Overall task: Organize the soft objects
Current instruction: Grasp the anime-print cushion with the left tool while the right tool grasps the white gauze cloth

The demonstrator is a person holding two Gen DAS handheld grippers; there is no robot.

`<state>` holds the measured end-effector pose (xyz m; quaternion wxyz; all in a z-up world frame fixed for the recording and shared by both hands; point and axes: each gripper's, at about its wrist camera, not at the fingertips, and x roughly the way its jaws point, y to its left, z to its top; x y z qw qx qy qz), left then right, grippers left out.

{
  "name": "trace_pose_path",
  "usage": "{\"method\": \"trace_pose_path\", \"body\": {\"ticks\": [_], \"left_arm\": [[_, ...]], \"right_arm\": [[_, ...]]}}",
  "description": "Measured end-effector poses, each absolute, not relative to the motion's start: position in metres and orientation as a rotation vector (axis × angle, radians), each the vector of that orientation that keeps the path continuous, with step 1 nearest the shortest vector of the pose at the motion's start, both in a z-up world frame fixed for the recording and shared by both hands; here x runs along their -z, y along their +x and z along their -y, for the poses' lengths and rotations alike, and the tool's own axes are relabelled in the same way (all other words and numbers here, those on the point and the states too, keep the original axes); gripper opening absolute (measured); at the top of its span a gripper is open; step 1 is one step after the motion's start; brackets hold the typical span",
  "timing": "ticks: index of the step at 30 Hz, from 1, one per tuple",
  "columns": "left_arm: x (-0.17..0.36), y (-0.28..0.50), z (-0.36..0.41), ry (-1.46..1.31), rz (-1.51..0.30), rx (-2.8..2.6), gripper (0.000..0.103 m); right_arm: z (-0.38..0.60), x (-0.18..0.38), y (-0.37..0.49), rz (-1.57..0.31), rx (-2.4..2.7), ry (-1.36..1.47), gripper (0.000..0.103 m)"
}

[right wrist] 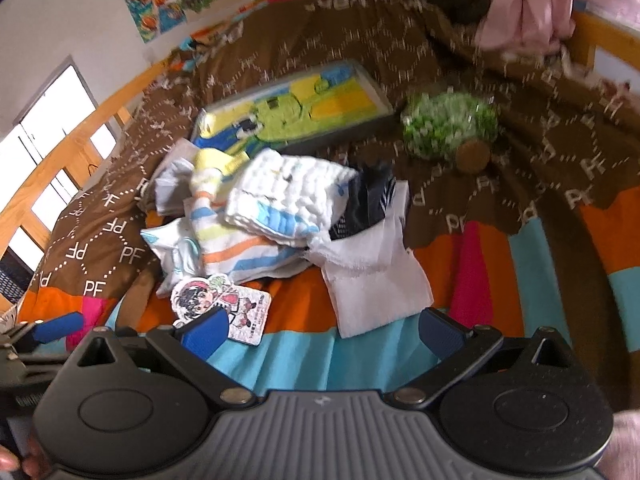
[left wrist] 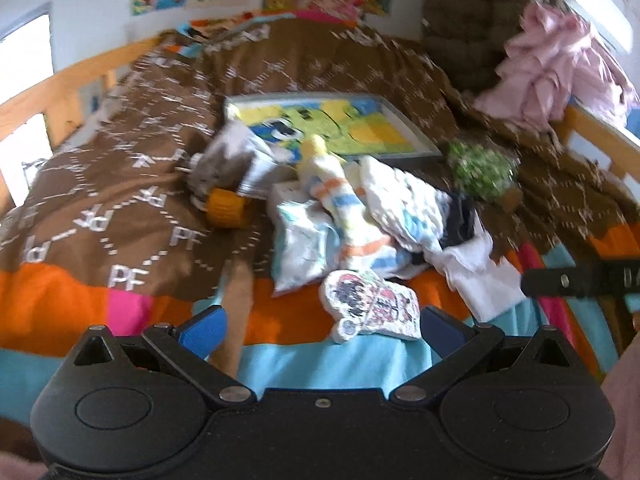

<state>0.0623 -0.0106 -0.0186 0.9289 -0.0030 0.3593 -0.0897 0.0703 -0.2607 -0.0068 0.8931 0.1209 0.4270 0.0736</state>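
Soft items piled mid-bed on the brown PF blanket [left wrist: 120, 184]: striped sock [left wrist: 340, 196], white quilted cloth [right wrist: 288, 196], dark garment [right wrist: 368, 200], white fabric sheet [right wrist: 372, 284]. Flat cartoon-print cushion [left wrist: 372, 304] lies nearest, on the orange stripe — just ahead of the left gripper [left wrist: 322, 326]. Left claw released, holding nothing. Right gripper [right wrist: 322, 326] also spread wide, empty. Framed picture [left wrist: 332, 124] and green jar [right wrist: 448, 128] sit behind the pile — frames blurred.

Brown "PF"-patterned blanket [right wrist: 500, 184], orange-blue-yellow striped sock [right wrist: 240, 248], pink garment [left wrist: 560, 68].
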Motion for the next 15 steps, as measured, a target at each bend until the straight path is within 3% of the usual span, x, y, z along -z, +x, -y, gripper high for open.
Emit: {"method": "trace_pose_path", "body": {"ticks": [9, 15], "left_arm": [[0.049, 0.111, 0.012, -0.133, -0.863, 0.229, 0.102], [0.068, 0.136, 0.01, -0.207, -0.924, 0.208, 0.101]], "right_arm": [[0.268, 0.024, 0.135, -0.99, -0.132, 0.175, 0.103], [0.278, 0.055, 0.168, -1.113, -0.147, 0.268, 0.103]]}}
